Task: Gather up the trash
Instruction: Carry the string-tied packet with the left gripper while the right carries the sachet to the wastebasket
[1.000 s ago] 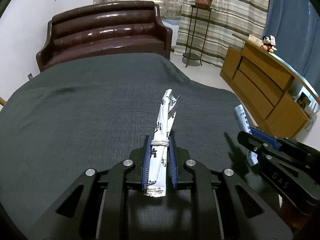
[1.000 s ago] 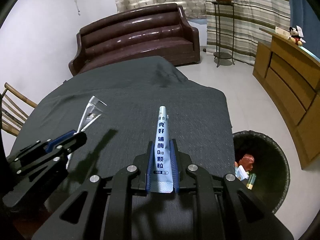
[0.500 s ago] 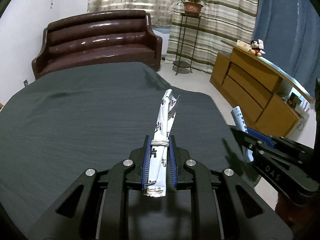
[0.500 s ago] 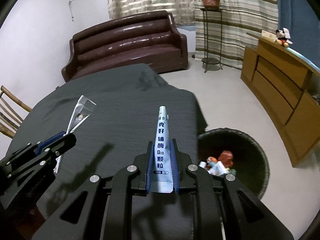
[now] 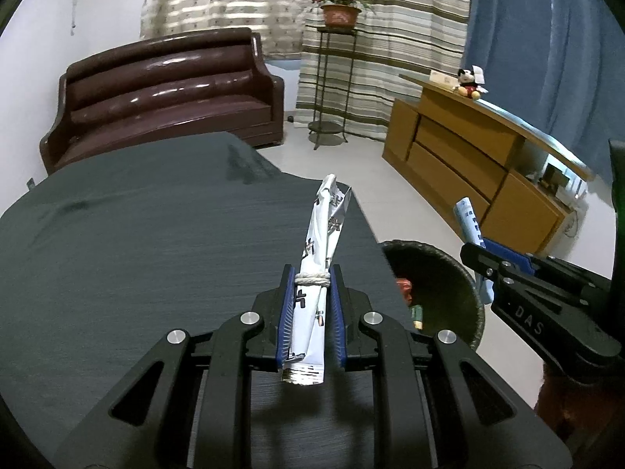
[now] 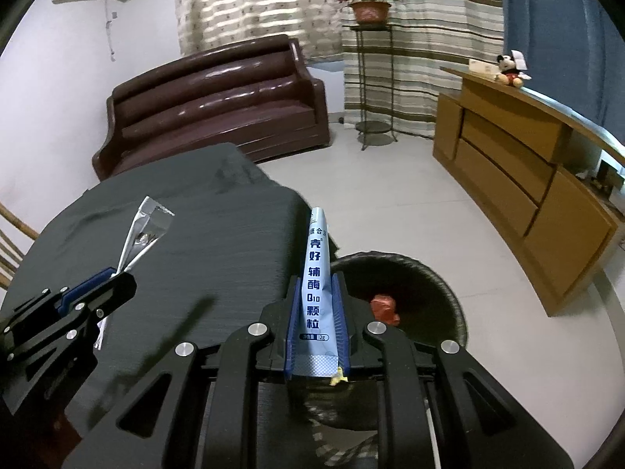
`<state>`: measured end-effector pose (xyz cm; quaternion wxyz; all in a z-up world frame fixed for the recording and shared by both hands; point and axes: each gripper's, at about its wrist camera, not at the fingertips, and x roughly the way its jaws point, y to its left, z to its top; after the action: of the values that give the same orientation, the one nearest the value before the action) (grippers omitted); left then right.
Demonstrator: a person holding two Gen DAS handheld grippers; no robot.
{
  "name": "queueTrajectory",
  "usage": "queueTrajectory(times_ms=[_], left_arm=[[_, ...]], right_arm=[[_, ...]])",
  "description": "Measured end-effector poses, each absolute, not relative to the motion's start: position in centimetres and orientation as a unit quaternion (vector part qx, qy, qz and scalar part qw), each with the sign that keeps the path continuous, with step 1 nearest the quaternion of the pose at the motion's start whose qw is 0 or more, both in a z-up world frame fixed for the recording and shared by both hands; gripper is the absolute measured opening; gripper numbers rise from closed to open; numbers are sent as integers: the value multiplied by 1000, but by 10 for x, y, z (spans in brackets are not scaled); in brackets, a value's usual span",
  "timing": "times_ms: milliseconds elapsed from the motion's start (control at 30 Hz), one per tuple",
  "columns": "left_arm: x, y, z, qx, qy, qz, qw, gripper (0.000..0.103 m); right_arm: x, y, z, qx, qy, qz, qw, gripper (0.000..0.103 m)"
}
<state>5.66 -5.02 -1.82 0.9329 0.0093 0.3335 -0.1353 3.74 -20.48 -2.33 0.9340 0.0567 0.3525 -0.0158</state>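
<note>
The left tongs (image 5: 311, 285) are clamped on a white wrapper (image 5: 318, 258) printed with dark characters — it is crumpled lengthwise, bound near the fingertips by a pale band, and its foil end sticks out behind the blue pads (image 5: 285, 312). The wrapper points up and forward over the bench (image 5: 136, 242), which is covered with a dark grey cloth. From the right wrist view the same wrapper (image 6: 146, 230) shows its silvery side, rising from the left tongs (image 6: 105, 281) above the cloth-covered bench (image 6: 218, 242).

The right tongs (image 6: 316, 285) are closed on a light blue sachet (image 6: 316, 273) with dark blue Chinese lettering and a "2g" mark near its lower end; the sachet stands upright between the pads, its tip pointing away from the camera. These tongs sit over the near rim of a dark woven trash basket (image 6: 437, 273) on the tiled floor just beside the bench edge. Inside the basket lies a red crumpled piece (image 6: 384, 306). In the left wrist view the basket (image 5: 457, 269) lies between the two grippers, with the right tongs (image 5: 474, 252) and the blue sachet (image 5: 468, 222) at its far side — other small bits inside it are too small to identify.

Behind stand a brown leather sofa (image 5: 164, 90), a plant stand (image 5: 332, 78) and a wooden sideboard (image 5: 468, 156).
</note>
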Motion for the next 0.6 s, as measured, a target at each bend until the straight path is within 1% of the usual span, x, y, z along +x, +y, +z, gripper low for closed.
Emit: queueTrajectory(times_ms=[600], left_arm=[[68, -104, -29, 26, 335, -156, 929, 17]], right_arm=[[40, -241, -31, 78, 347, -50, 933, 17]])
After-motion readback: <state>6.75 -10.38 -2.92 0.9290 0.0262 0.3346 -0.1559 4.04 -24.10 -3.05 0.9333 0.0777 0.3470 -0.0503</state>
